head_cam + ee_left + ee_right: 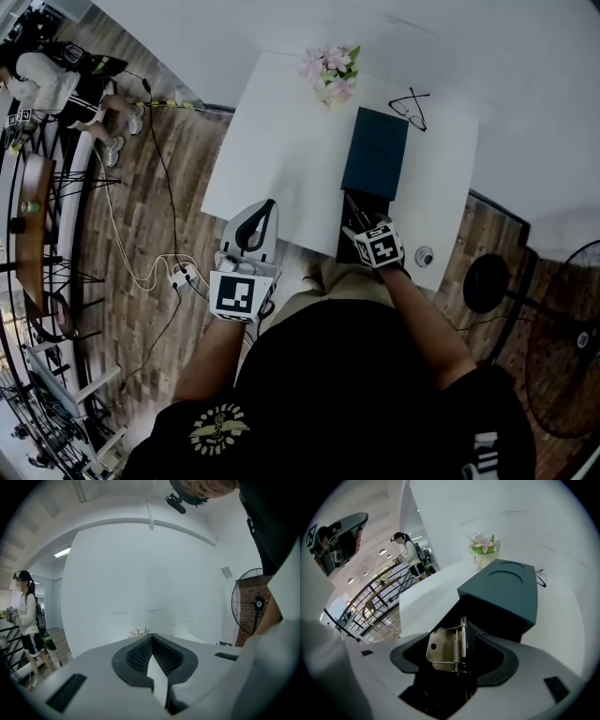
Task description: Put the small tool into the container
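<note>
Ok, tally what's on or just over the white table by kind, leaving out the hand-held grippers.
flower bunch: 1
glasses: 1
box: 1
metal tool: 1
small round object: 1
total: 5

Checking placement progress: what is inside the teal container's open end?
A metal spring tool sits at the dark opening, between the right gripper's open jaws. The container's interior is black, and its teal top covers the rest, so other contents cannot be seen.
</note>
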Demonstrator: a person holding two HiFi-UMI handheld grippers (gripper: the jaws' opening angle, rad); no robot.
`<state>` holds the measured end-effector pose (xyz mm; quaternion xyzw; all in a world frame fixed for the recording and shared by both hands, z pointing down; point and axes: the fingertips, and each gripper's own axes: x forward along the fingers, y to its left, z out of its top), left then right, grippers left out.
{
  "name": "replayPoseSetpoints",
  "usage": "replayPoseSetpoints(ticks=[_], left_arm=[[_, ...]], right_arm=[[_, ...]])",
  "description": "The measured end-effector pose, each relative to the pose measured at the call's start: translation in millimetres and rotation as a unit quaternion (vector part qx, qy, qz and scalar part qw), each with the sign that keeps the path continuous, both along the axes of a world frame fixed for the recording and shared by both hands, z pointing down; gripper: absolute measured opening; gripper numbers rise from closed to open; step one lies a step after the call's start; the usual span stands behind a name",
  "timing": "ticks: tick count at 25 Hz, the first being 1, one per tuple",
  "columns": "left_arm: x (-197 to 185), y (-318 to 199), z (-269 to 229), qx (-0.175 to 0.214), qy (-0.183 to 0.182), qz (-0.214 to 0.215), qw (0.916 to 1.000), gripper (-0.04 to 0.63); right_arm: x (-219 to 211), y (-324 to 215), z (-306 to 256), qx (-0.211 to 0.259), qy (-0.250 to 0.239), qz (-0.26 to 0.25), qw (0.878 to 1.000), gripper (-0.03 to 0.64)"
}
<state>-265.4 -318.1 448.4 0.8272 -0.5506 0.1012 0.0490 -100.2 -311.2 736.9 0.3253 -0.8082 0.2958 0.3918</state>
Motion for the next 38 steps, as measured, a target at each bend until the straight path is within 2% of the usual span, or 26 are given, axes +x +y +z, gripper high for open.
replayPoseSetpoints(ticks=[4, 14, 21, 27, 31, 33, 38], left_arm=[[-6, 8, -2, 0.002, 0.002, -0.007, 1.0, 0.006], [-13, 27, -15, 0.013, 0.015, -0.012, 0.9997, 0.006], [-17, 43, -15, 0.015, 0.018, -0.013, 0.9996, 0.006], [-21, 57, -21, 0.024, 0.037, -0.015, 0.9989, 0.006], [-29, 64, -27, 0.031, 0.051, -0.024, 0.9979, 0.006], [-34, 67, -31, 0.033, 0.053, -0.023, 0.9978, 0.006], [-35, 75, -40, 0.036, 0.071, -0.012, 0.9967, 0.006]], right_arm=[[6, 6, -10, 0.021, 0.001, -0.003, 1.0, 0.288], [27, 9, -47, 0.062, -0.02, 0.036, 0.997, 0.291], [36, 7, -94, 0.127, -0.064, 0.076, 0.987, 0.287], [39, 13, -148, 0.212, -0.088, 0.094, 0.969, 0.149], [38, 21, -178, 0.268, -0.084, 0.098, 0.955, 0.021], [36, 26, -189, 0.28, -0.088, 0.102, 0.95, 0.002], [32, 42, -215, 0.302, -0.101, 0.1, 0.943, 0.002]])
